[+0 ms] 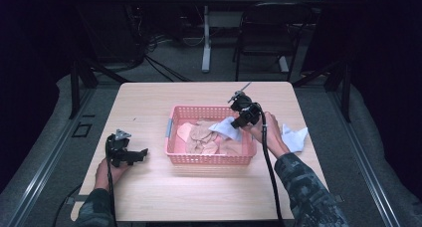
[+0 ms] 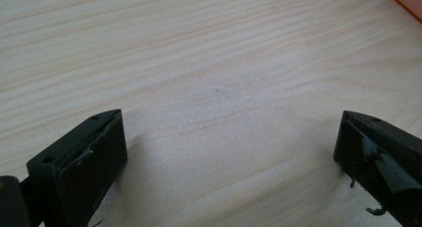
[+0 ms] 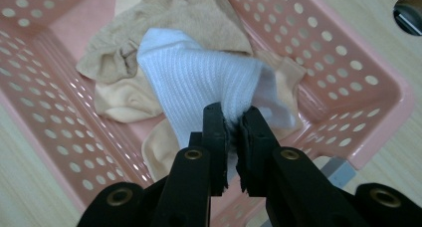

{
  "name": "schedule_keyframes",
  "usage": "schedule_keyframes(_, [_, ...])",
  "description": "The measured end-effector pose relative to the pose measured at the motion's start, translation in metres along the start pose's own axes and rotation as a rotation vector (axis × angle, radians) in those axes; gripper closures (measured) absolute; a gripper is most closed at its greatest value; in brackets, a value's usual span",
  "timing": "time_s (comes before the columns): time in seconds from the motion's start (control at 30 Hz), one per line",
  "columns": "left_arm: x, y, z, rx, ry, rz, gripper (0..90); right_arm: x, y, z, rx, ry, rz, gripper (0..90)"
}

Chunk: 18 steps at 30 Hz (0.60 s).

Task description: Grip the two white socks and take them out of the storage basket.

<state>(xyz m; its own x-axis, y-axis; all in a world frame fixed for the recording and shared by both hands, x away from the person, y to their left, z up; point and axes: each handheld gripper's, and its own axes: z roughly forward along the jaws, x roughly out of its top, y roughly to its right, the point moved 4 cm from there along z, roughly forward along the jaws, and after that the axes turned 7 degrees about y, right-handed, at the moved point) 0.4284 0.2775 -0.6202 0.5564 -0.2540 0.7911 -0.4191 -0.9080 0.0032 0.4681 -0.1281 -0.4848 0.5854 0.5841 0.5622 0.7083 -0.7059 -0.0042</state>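
Right gripper (image 1: 238, 121) is over the right end of the pink basket (image 1: 171, 132), jaws pinched tight on a white sock (image 1: 225, 127); in the right gripper view the jaws meet on the sock's edge (image 3: 199, 77) and the rest of it hangs over the basket's inside. Under it in the basket lie beige and tan socks (image 1: 201, 137), bunched, some overlapping. A second white sock (image 1: 294, 137) lies flat on the wooden table (image 1: 149, 97), just right of the basket, beside the right hand (image 1: 266, 132). Left gripper (image 1: 142, 153) rests on the table well left of the basket, held by the left hand (image 1: 112, 170); its jaws stand wide apart with bare tabletop (image 2: 224, 87) between them, gripping nothing.
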Motion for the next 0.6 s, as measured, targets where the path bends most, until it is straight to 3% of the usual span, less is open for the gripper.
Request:
schedule_keyframes(0.2, [0.000, 0.000, 0.000, 0.000, 0.000, 0.000, 0.1, 0.006, -0.002, -0.020, -0.006, 0.037, -0.026, 83.2])
schedule_keyframes(0.43, [0.000, 0.000, 0.000, 0.000, 0.000, 0.000, 0.1, 0.012, -0.006, -0.039, 0.001, 0.100, -0.022, 83.3])
schedule_keyframes(0.6, [0.000, 0.000, 0.000, 0.000, 0.000, 0.000, 0.1, 0.017, -0.007, -0.051, -0.005, 0.116, -0.047, 83.3])
